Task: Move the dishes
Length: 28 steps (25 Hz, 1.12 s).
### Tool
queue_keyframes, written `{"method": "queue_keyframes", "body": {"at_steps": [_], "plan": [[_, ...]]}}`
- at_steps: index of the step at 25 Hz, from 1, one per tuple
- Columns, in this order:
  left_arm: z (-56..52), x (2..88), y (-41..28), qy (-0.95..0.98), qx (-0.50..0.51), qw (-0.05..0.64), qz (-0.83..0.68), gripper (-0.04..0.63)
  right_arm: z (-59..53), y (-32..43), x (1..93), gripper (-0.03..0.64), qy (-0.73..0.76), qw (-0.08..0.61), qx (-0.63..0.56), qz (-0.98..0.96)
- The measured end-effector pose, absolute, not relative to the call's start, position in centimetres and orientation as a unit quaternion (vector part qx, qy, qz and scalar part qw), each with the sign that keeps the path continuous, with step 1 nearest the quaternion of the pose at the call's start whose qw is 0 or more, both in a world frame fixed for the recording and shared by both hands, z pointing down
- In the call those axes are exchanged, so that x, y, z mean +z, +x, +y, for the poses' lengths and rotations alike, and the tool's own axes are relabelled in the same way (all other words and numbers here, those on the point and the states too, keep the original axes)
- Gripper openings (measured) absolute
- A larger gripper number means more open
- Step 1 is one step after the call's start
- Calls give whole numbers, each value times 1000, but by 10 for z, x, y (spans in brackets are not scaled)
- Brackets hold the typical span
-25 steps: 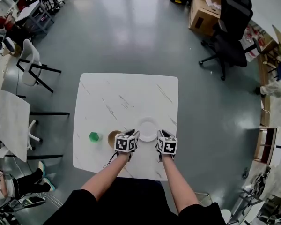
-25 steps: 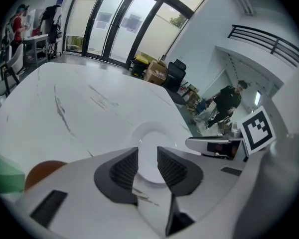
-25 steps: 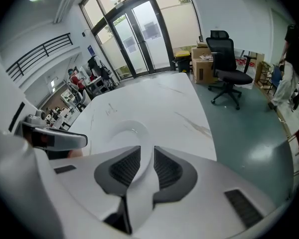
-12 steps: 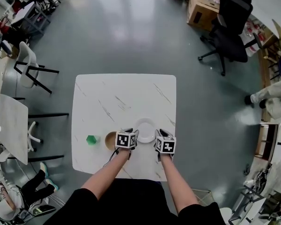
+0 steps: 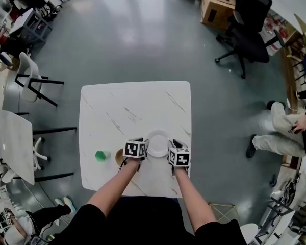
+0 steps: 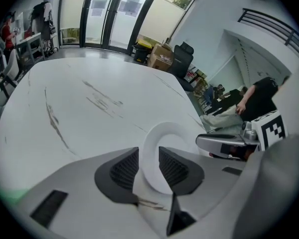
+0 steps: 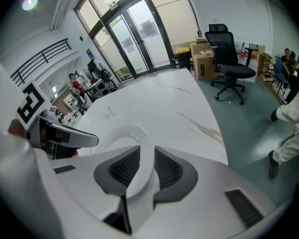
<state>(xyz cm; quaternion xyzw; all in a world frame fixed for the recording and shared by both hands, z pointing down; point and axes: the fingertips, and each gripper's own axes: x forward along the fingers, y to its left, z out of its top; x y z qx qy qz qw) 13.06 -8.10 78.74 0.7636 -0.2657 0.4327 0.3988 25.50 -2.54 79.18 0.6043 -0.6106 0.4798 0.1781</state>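
A white plate [image 5: 157, 145] sits near the front of the white marble table [image 5: 135, 106], held from both sides. My left gripper [image 5: 142, 147] is shut on the plate's left rim [image 6: 152, 156]. On the opposite rim [image 7: 139, 171] my right gripper [image 5: 170, 148] is shut too. In each gripper view the rim [image 6: 152, 156] passes between the ribbed pads. A brown dish [image 5: 119, 157] lies just left of the left gripper, partly hidden behind it. A small green cup [image 5: 100, 156] stands further left.
A black office chair [image 5: 247, 22] and cardboard boxes [image 5: 217, 4] stand beyond the table at the far right. Another white table [image 5: 13, 139] and white chairs [image 5: 33, 75] are on the left. A person's legs [image 5: 278, 134] show on the floor at the right.
Both grippers have edged left and slightly forward with the plate between them. The person at the right has walked further into view.
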Motion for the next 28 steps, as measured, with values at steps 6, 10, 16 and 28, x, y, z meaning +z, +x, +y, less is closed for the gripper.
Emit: {"method": "queue_keyframes", "body": {"at_steps": [6,10,16,28], "plan": [[-78,799,144,762,464,400,-210,137,-19,257,798,103,598,191,495,-601],[-81,799,150,762,469,400,-199,137,-11,254,800,103,590,174,517,-595],[-86,798,150,757,474,406,-194,137,-10,244,803,103,578,160,533,-596],[-86,801,147,758,494,384,-184,137,-9,241,808,103,573,164,539,-595]]}}
